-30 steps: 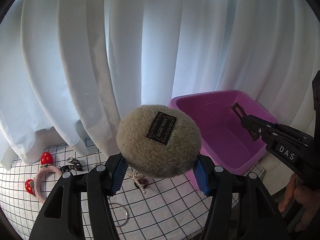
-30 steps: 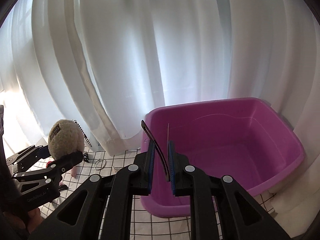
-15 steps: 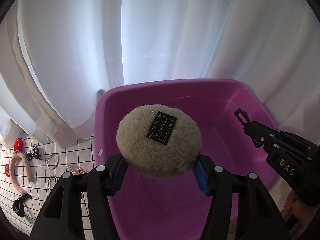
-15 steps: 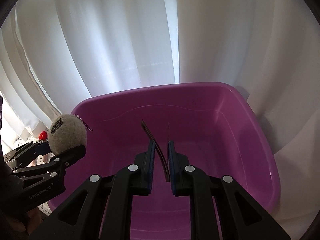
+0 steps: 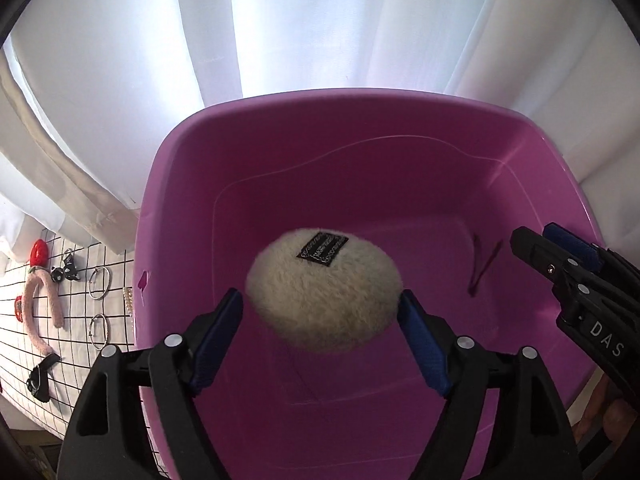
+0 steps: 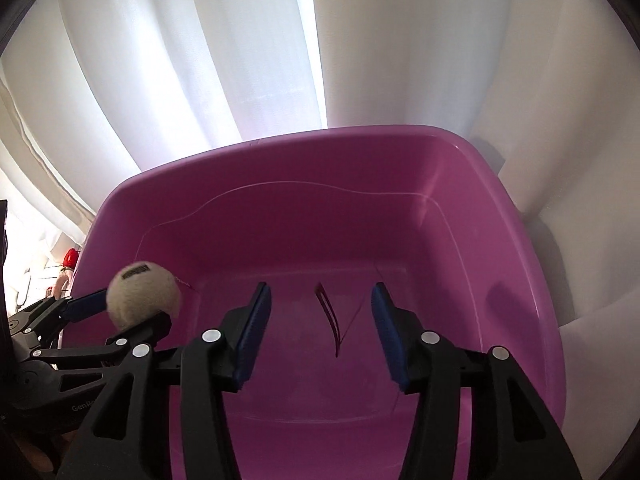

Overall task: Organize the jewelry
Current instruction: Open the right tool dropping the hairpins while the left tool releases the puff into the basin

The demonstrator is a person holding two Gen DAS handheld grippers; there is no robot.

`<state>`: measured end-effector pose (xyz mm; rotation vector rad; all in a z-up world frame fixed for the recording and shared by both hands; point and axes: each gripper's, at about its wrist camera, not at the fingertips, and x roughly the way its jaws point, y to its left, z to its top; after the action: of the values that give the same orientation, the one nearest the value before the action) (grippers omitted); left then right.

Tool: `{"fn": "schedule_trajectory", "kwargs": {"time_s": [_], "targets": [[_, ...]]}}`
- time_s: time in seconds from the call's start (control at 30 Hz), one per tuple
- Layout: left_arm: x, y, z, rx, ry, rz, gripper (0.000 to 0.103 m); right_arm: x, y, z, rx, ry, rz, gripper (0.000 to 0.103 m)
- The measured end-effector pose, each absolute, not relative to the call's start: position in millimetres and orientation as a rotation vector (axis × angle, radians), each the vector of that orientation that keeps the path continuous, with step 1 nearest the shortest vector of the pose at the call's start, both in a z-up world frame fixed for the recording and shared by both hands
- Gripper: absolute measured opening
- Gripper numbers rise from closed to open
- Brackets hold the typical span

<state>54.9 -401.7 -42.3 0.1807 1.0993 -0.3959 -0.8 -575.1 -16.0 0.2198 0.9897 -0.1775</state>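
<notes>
A purple plastic tub [image 5: 192,184] fills both views; it also shows in the right wrist view [image 6: 532,264]. My left gripper [image 5: 322,340] is open over the tub; a fluffy beige pompom [image 5: 324,290] with a black label sits between its spread fingers, blurred, apparently loose. The pompom [image 6: 142,294] also shows at the left of the right wrist view. My right gripper [image 6: 320,336] is open over the tub. A thin dark hair clip [image 6: 330,314] is below it inside the tub, also seen in the left wrist view [image 5: 484,264].
Left of the tub, on a white grid cloth [image 5: 16,332], lie a pink headband [image 5: 34,312], several metal rings [image 5: 98,284], a red strawberry piece [image 5: 39,251], black clips [image 5: 40,376] and a pearl clip [image 5: 128,300]. White curtains [image 5: 320,28] hang close behind.
Both grippers moved lower over the tub and opened. The left let go of the pompom, the right let go of the hair clip, which now sits in the tub.
</notes>
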Motion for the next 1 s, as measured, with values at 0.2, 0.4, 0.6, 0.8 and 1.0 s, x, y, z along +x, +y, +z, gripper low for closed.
{"fn": "schedule_trajectory", "kwargs": {"time_s": [0.2, 0.4, 0.6, 0.8, 1.0], "targets": [[51, -403, -39, 0.189, 1.082, -0.384, 0.088, -1, -581, -16, 0.225, 0.978, -0.176, 0.05], [48, -403, -35, 0.194, 1.069, -0.377, 0.088, -1, -582, -14, 0.226, 0.974, -0.174, 0.05], [46, -398, -25, 0.185, 1.046, -0.366, 0.088, 2, -580, -14, 0.224, 0.971, -0.162, 0.05], [44, -391, -17, 0.174, 1.027, -0.36, 0.088, 1, -573, -11, 0.217, 0.965, -0.146, 0.05], [42, -382, -12, 0.159, 1.011, -0.354, 0.088, -1, -564, -6, 0.214, 0.955, -0.139, 0.051]]}}
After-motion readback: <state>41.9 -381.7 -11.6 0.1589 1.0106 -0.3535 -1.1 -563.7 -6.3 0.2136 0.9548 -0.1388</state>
